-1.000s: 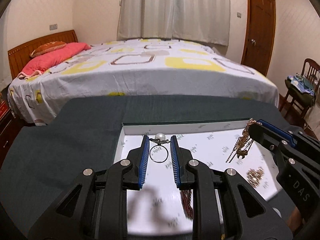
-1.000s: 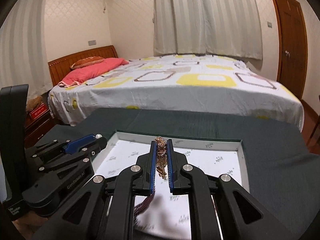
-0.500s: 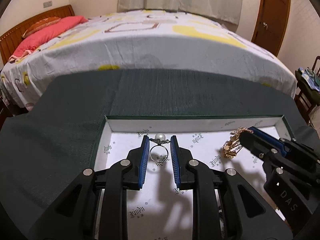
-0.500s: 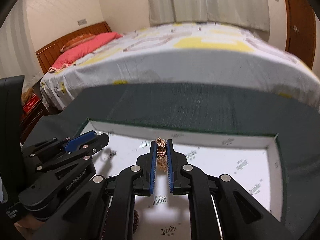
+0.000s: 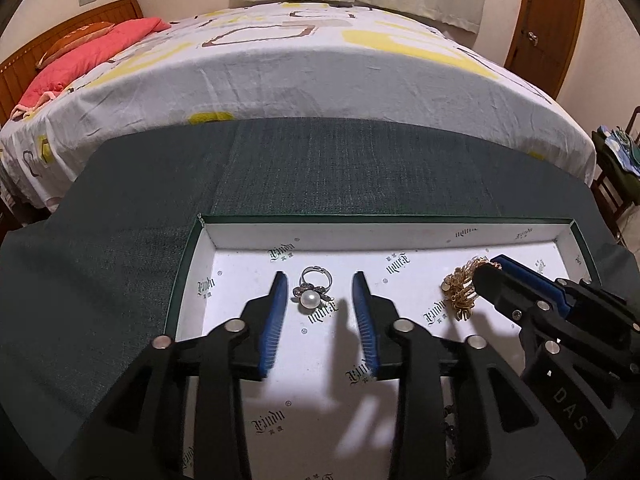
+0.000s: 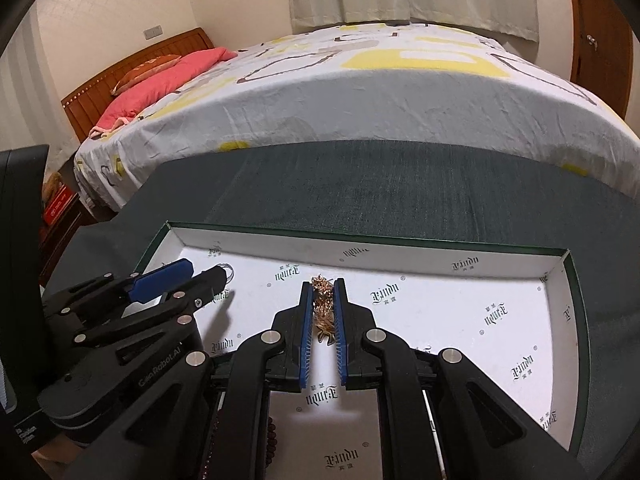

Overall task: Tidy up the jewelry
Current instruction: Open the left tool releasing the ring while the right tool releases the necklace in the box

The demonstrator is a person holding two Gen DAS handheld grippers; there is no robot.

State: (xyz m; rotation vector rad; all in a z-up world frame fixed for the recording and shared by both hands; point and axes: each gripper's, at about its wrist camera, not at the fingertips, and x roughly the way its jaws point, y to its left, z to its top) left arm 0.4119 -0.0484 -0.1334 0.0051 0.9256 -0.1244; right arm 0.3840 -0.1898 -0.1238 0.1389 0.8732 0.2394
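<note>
Pearl ring (image 5: 311, 294) dropped onto tray (image 5: 400, 236) — left fingers (image 5: 279, 312) parting; right fingers (image 6: 305, 332) clamp gold chain (image 6: 323, 312).

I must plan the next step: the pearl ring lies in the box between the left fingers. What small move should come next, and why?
Probably lift the left gripper away: its jaws are opening and the pearl ring lies free on the box floor.

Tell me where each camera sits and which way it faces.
Left wrist: on the left hand-held gripper, angled down at the pearl ring lying between its opening jaws.
Right wrist: on the right hand-held gripper, angled down at the gold chain between its pads.
Shared: white box, bed, each other's gripper.
</note>
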